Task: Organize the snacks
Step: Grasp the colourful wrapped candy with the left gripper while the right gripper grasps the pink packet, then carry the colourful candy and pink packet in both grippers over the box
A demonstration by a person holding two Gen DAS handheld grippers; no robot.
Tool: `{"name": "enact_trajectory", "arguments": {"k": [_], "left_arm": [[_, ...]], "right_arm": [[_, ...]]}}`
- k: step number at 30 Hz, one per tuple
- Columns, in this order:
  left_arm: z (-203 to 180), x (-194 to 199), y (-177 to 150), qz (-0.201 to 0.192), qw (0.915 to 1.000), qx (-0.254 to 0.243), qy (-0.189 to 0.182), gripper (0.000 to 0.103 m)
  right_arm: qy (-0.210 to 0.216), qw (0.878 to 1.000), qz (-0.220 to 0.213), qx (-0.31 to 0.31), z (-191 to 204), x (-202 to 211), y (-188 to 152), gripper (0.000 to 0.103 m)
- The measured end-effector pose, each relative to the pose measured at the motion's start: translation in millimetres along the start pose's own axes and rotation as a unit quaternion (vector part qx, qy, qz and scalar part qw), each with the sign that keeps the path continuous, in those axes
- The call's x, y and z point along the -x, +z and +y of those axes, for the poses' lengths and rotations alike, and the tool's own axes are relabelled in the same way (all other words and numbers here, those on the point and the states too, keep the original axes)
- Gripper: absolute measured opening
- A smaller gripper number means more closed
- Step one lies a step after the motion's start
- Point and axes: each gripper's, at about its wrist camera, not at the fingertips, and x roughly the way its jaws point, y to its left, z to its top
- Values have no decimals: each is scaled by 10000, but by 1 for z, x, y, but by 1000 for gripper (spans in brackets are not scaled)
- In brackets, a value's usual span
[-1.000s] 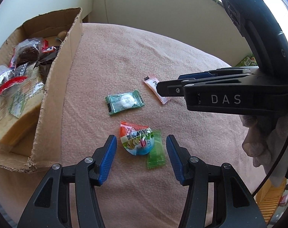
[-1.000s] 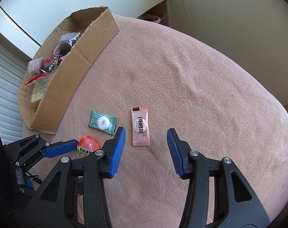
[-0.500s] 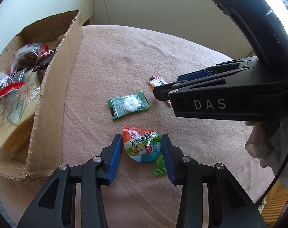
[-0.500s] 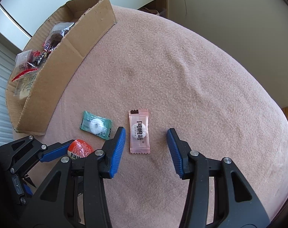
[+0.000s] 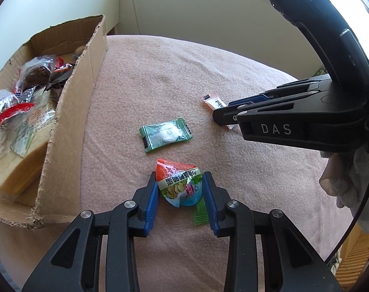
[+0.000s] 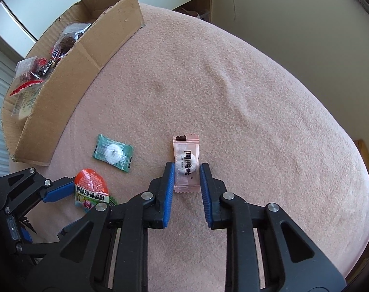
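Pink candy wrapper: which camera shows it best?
The right wrist view: the pink candy wrapper lies full length between the right tool's fingers, print readable. In the left wrist view only its far end shows; that tool hides the rest.

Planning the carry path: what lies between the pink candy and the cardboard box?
The green mint packet lies between the pink candy and the cardboard box, best seen in the right wrist view.

Bright daylight, overexposed at the window edges, soft shadows, sharp focus centrally, strong fisheye bending with dark corners.
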Motion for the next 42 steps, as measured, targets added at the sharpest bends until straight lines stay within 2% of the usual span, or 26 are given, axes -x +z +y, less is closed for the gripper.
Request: {"name": "enact_trajectory", "arguments": {"k": [4,7,15,18,23,31,42], "left_arm": [[4,14,3,-1,10000,68,-42,30],[6,21,3,-15,9999,96,-56,22],[18,24,2,15,9995,265,-172,23],[23,22,4,63,9997,216,-113,25],[18,22,5,-65,9999,77,-96,23],[32,38,8,-261,9987,337,-261,21],[43,92,18,-657,9967,394,-251,21]], "right_arm": [[46,9999,-51,-95,-6,7,-9,21],[66,9998,-100,-164,-12,15,-19,21],[91,9995,-107,-267,-23,20,-31,21],[83,9994,-109,-302,-26,20,-32,21],[79,9994,-106,-312,-25,19,-33,21],[55,9994,-156,-312,-15,22,-34,21],[140,9984,-494,-225,0,62,-26,21]]}}
